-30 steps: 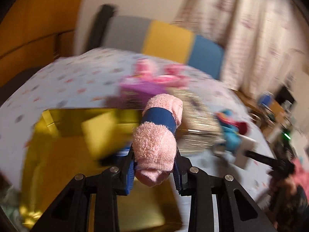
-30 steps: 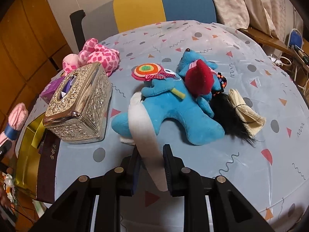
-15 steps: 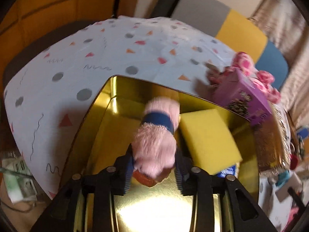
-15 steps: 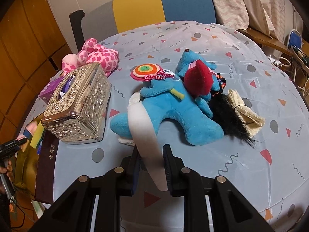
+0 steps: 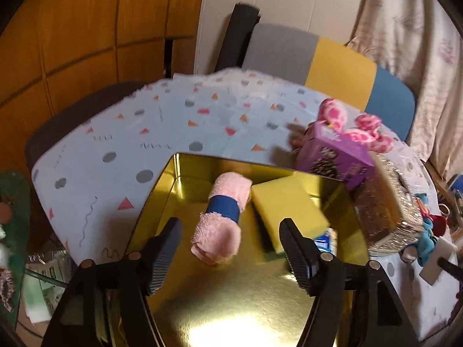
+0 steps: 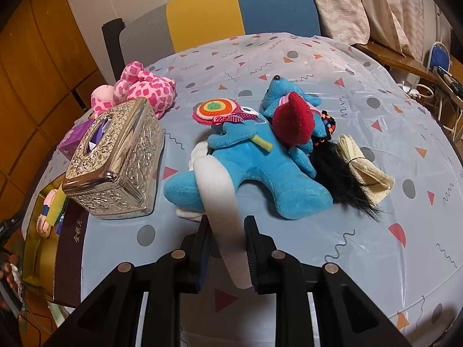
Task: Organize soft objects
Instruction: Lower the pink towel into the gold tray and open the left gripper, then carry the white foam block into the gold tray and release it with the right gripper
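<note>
- My left gripper (image 5: 230, 248) just let go, jaws wide; pink rolled towel (image 5: 221, 217) now in gold box (image 5: 173, 179) beside yellow sponge (image 5: 285, 214).
- My right gripper (image 6: 225, 245) still clamps white cloth strip (image 6: 222, 202); prob. next in.

Silver tissue box (image 6: 114, 164) beside purple carton (image 5: 337, 156); tri-colour chair (image 6: 240, 11) behind.

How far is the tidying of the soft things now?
Done: the pink towel roll and yellow sponge lie in the gold box; the left gripper is open. In hand: the right gripper clamps a white cloth. Left: blue plush, pink plush, cream cloth.
</note>
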The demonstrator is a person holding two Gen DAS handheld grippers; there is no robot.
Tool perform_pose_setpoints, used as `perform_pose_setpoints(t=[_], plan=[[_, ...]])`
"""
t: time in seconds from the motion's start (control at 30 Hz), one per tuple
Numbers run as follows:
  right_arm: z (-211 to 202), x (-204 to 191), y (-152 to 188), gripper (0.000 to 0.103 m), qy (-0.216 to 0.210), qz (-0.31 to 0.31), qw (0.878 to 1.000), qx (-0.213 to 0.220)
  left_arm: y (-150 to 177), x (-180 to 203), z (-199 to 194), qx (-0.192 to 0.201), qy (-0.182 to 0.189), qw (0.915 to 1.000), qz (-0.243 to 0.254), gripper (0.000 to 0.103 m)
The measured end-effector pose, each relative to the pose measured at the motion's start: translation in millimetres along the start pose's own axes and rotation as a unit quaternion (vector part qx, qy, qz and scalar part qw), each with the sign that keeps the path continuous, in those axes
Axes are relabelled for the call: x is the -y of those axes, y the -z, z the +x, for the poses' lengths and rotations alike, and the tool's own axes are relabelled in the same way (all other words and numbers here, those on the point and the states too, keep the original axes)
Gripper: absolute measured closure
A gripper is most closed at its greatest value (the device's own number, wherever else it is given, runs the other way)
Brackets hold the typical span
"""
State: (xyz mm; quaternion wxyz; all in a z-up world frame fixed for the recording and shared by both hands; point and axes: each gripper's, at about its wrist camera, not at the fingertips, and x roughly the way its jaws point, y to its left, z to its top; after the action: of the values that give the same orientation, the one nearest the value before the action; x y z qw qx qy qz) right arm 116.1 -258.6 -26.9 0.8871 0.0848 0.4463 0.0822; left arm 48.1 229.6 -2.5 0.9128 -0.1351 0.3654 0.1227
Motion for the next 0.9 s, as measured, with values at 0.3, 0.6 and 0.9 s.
perform_pose_setpoints(t=[0.3,0.6,0.9], plan=[[-21.0,-10.1,-0.6,0.081,-0.004,-0.007,1.000,0.016,12.5,18.1,-40.0,0.040,0.020,0.9986,0.028,0.019],[-58.0,-89.2,-15.3,0.081,-0.096,-0.079,0.991,0.041,16.4,17.9,-43.6,0.037,0.031,0.9986,0.024,0.018],[-48.1,-161.5,-7.3,0.081,-0.178,-0.121,0.976,0.010,22.7,4.1,-43.0,0.031,0.021,0.9992,0.017,0.017]])
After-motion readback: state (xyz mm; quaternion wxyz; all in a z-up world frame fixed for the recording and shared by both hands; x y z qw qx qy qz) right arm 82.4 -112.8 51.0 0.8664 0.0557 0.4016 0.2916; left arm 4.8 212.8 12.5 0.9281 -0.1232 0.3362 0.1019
